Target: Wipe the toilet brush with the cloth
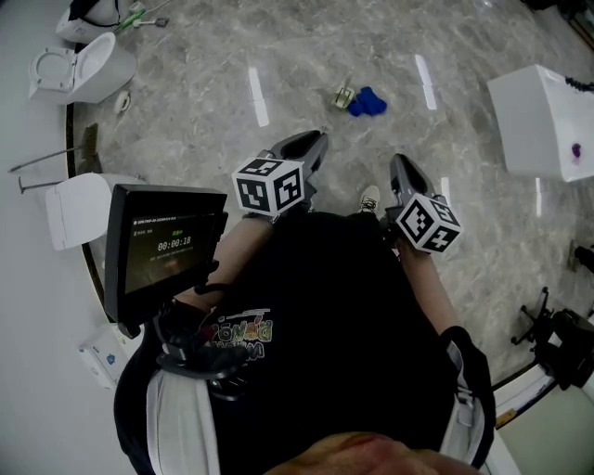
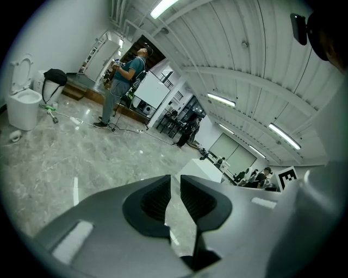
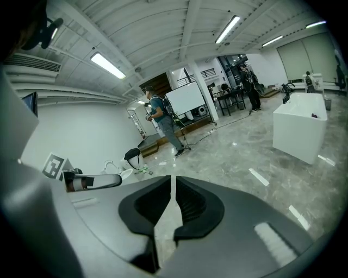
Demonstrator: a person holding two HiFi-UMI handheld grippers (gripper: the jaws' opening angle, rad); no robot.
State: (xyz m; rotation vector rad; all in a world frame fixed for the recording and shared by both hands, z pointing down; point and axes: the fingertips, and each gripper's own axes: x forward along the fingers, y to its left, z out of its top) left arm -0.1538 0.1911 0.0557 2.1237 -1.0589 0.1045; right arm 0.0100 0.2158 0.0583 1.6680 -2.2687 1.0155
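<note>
A blue cloth [image 1: 368,102] lies crumpled on the grey marble floor ahead of me, with a small pale object [image 1: 343,96] beside it, too small to identify. A green-handled tool [image 1: 139,19] lies on the floor by the far toilet [image 1: 83,65]. I cannot tell which of these is the brush. My left gripper [image 1: 316,139] [image 2: 175,179] is held in front of my body, jaws slightly apart and empty. My right gripper [image 1: 399,162] [image 3: 173,179] is alongside it, jaws almost together with nothing between them. Both point out over the floor, short of the cloth.
A white toilet [image 2: 22,103] stands far left and a white tub-like box [image 1: 543,121] [image 3: 302,127] to the right. A monitor [image 1: 162,246] hangs at my left side. A standing person [image 2: 117,89] [image 3: 163,122] and a whiteboard are across the room.
</note>
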